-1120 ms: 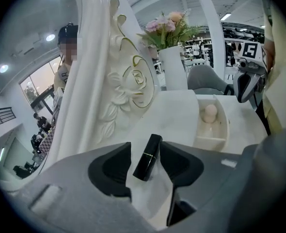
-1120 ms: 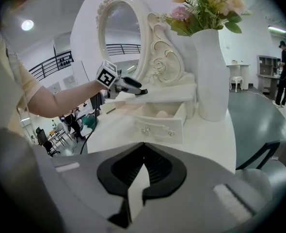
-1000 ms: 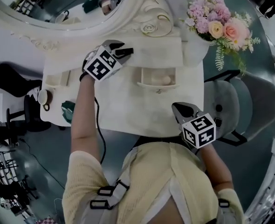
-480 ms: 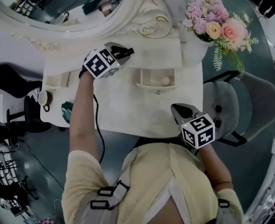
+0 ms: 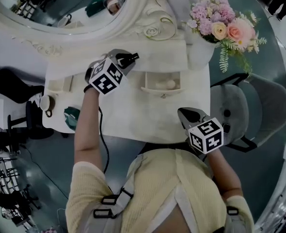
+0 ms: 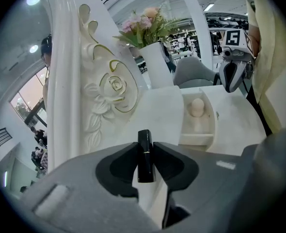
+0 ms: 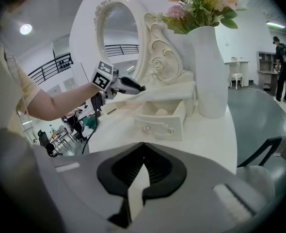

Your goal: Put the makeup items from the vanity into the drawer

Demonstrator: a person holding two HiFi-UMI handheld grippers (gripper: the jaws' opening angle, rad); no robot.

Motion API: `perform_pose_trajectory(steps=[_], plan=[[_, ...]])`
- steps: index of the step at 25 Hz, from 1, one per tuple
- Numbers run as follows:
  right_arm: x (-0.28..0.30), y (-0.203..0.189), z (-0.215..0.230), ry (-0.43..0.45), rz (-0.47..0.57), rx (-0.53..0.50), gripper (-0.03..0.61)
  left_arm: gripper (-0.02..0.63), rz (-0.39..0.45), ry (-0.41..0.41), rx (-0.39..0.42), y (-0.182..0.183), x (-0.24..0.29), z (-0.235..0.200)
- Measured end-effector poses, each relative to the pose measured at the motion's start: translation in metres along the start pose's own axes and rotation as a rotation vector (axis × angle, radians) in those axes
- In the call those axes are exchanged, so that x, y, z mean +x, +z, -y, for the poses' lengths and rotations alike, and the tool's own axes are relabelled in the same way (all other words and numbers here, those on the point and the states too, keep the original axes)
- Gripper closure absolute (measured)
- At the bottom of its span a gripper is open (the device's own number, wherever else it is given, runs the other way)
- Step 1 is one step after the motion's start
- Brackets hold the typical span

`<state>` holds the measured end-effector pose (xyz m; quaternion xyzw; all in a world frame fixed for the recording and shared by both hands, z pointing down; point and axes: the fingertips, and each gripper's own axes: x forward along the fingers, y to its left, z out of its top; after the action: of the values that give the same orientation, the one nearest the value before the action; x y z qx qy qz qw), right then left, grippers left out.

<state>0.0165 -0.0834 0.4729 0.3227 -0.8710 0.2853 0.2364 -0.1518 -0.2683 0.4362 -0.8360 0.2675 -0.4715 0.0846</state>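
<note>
Black lipstick tube (image 6: 144, 157) was noted clamped upright between the left gripper (image 6: 144, 147) jaws, which had just been closing, over the vanity shelf (image 6: 162, 108) beside the open drawer (image 6: 196, 139). Right gripper (image 7: 144, 144) was recorded clenched, empty.

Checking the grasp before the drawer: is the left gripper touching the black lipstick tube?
Touching. In the left gripper view the left gripper has just been closing, and both jaws now press the sides of the black lipstick tube.
</note>
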Motion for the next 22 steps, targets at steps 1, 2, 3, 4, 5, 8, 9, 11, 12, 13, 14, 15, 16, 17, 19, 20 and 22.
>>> perform_pose_trajectory(steps=[1,2,3,4,5,8,9,11,12,13,14,15,16,17,19,20,22], plan=[[0.000,0.000,0.000,0.001,0.000,-0.001,0.577,0.509,0.000,0.016,0.007,0.001,-0.002,0.000],[0.000,0.000,0.000,0.001,-0.001,-0.001,0.577,0.509,0.003,0.033,0.014,0.004,-0.004,0.000],[0.000,0.000,0.000,0.001,-0.001,-0.001,0.577,0.509,0.007,0.051,0.022,0.006,-0.007,-0.001],[0.000,0.000,0.000,0.000,-0.001,0.000,0.577,0.509,0.013,0.072,0.031,0.010,-0.010,-0.002],[-0.001,0.000,0.000,-0.001,0.000,0.000,0.577,0.509,0.020,0.094,0.041,0.013,-0.013,-0.003],[-0.001,-0.001,0.001,-0.004,0.000,0.001,0.577,0.509,0.042,0.156,0.079,0.025,-0.024,-0.003],[-0.002,-0.001,0.001,-0.005,0.000,0.002,0.577,0.509,0.047,0.173,0.094,0.029,-0.027,-0.002],[-0.002,-0.002,0.001,-0.007,-0.001,0.004,0.577,0.509,0.055,0.202,0.131,0.038,-0.032,0.001],[-0.002,-0.002,0.001,-0.008,-0.002,0.005,0.577,0.509,0.059,0.213,0.151,0.042,-0.034,0.003],[-0.002,-0.002,0.002,-0.009,-0.002,0.007,0.577,0.509,0.063,0.223,0.171,0.048,-0.036,0.005],[-0.002,-0.002,0.002,-0.009,-0.002,0.008,0.577,0.509,0.069,0.230,0.190,0.053,-0.038,0.007],[-0.002,-0.003,0.002,-0.009,-0.002,0.010,0.577,0.509,0.076,0.234,0.208,0.058,-0.040,0.010],[-0.002,-0.003,0.002,-0.010,-0.002,0.011,0.577,0.509,0.084,0.234,0.224,0.064,-0.041,0.014],[-0.002,-0.003,0.002,-0.011,-0.002,0.012,0.577,0.509,0.094,0.228,0.237,0.069,-0.041,0.019],[-0.002,-0.003,0.003,-0.011,-0.001,0.014,0.577,0.509,0.116,0.194,0.256,0.081,-0.040,0.031],[-0.002,-0.003,0.003,-0.011,0.000,0.015,0.577,0.508,0.127,0.172,0.265,0.086,-0.039,0.038],[-0.002,-0.004,0.003,-0.012,0.000,0.018,0.577,0.509,0.144,0.134,0.290,0.096,-0.036,0.051]])
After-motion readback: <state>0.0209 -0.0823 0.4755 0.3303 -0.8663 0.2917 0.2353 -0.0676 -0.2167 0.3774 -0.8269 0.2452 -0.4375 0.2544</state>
